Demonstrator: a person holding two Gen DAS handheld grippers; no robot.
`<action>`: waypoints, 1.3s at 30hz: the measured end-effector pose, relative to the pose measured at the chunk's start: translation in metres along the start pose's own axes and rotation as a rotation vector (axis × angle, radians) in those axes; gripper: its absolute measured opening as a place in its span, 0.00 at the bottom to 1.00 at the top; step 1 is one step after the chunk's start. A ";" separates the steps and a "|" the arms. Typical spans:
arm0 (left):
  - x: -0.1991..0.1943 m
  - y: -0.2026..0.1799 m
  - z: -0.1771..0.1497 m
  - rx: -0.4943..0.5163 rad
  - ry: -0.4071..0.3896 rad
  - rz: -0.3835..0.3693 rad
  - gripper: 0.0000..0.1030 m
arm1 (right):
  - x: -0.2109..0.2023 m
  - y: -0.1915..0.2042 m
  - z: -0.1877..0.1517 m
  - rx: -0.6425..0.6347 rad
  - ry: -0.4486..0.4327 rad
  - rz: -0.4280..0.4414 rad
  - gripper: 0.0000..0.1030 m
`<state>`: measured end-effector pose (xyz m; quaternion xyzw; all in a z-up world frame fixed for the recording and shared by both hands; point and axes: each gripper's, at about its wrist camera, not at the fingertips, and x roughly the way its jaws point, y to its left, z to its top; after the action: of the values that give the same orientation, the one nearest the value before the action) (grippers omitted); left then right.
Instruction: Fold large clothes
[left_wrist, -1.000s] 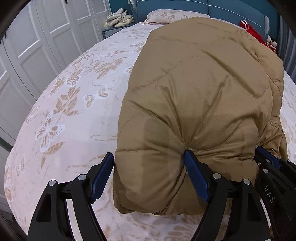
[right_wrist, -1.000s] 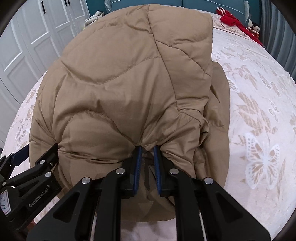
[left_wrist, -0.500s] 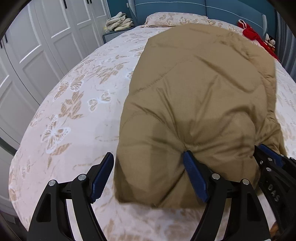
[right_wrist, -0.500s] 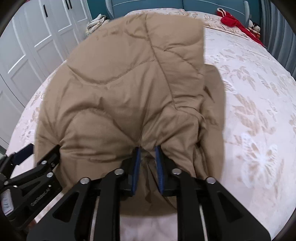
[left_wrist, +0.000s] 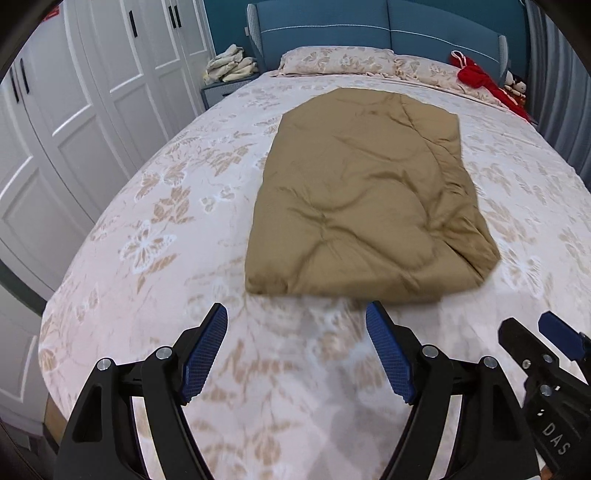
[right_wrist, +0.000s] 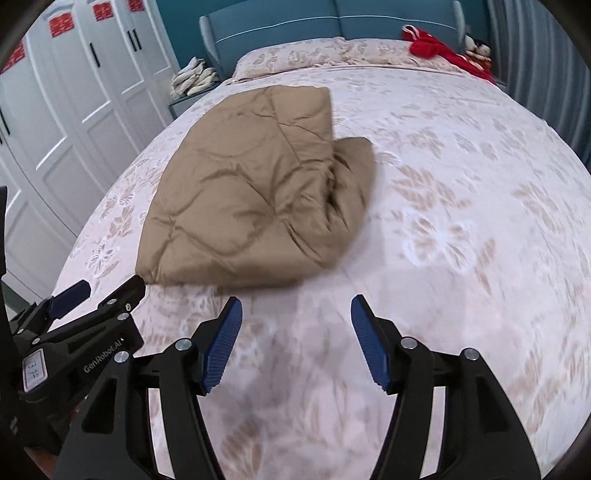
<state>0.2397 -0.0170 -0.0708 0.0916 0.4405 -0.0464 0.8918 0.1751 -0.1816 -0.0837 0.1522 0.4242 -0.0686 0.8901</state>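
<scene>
The puffy tan quilted coat (left_wrist: 369, 206) lies folded flat in the middle of the bed (left_wrist: 155, 236), so it looks done with. Its long side runs from you toward the blue headboard (left_wrist: 369, 29). Your left claw (left_wrist: 295, 350) is wide open and empty. Your right claw (right_wrist: 295, 339) is opening, with nothing in it, just short of the coat's near edge.

Tan quilted puffer jacket (left_wrist: 365, 192), folded into a rough rectangle, lies flat on the floral bed (left_wrist: 155, 236), long side running toward the headboard. Stitch lines and creases across its top. Right edge shows bunched layers sticking out (right_wrist: 351, 173). Nothing touching it.
</scene>
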 end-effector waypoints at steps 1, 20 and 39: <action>-0.008 0.001 -0.006 -0.001 -0.007 0.003 0.73 | -0.007 -0.003 -0.006 0.006 -0.001 -0.005 0.58; 0.043 0.042 0.044 -0.043 -0.001 0.127 0.73 | 0.036 0.004 0.026 -0.052 -0.027 -0.114 0.63; -0.011 0.038 -0.002 -0.128 -0.107 0.052 0.76 | -0.023 0.018 -0.008 -0.086 -0.134 -0.177 0.94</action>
<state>0.2379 0.0202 -0.0591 0.0432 0.3920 0.0002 0.9190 0.1590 -0.1619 -0.0667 0.0708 0.3779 -0.1386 0.9127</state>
